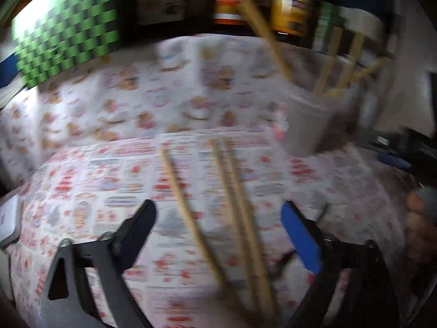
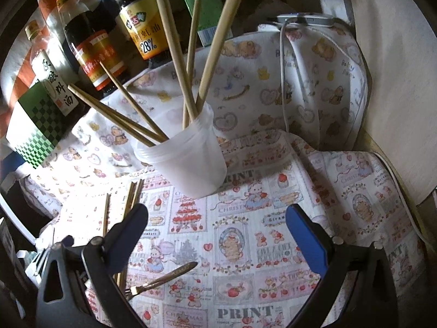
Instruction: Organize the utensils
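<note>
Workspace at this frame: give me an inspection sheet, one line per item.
Surface: printed cloth covers the table.
Job's things: white cup holds five chopsticks; three loose chopsticks lie on the cloth; a fork lies near the right gripper.
Clutter: sauce bottles and a green checked box at the back.
Grippers: left gripper open over the loose chopsticks, touching none; right gripper open, empty.
Cables: white cable runs from a device at the back.
Surroundings: pale wall on the right.
</note>
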`<state>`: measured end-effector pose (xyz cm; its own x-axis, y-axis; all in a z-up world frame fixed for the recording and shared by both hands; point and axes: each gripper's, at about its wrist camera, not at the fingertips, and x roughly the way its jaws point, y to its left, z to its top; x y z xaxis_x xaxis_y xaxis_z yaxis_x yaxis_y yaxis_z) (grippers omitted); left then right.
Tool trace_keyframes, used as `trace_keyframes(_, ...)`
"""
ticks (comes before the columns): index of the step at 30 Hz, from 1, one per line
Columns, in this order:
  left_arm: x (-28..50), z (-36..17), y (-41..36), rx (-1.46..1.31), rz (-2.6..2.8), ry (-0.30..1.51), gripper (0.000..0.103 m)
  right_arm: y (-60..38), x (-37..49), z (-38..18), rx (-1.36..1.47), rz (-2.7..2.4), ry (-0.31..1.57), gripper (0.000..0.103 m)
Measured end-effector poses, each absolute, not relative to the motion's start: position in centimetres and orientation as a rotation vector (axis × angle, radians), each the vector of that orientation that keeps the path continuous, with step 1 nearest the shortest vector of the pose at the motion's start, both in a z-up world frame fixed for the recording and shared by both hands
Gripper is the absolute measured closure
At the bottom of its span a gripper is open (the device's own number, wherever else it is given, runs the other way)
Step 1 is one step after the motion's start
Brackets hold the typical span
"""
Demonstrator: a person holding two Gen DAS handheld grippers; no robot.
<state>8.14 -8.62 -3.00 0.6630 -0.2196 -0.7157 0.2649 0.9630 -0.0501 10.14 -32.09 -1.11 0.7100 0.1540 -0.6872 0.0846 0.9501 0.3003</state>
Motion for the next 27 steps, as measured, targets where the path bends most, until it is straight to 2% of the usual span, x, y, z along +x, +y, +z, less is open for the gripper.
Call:
trace_keyframes(5,7.2,-4.0,-11.6,0.127,-0.416,0.86,0.058,-32.6,10.2,-1.2,0.339,0.045,0.802,0.003)
trace_keyframes(11,7.0,-5.6,-13.2,0.125,-0.492,0.949,0.073,-32.4,10.1,-1.0,0.325,0.042,0.792,0.002)
trace_keyframes(20,6.6,-6.1,-14.2,0.198,-0.53,0.92,0.08,-32.1,10.1,-1.1,0.309,0.043,0.802,0.002)
trace_keyframes(27,6.9,-6.6,-14.8,0.256,-0.525,0.898,0.08,-32.1,10.2,-1.2,0.301,0.042,0.804,0.002)
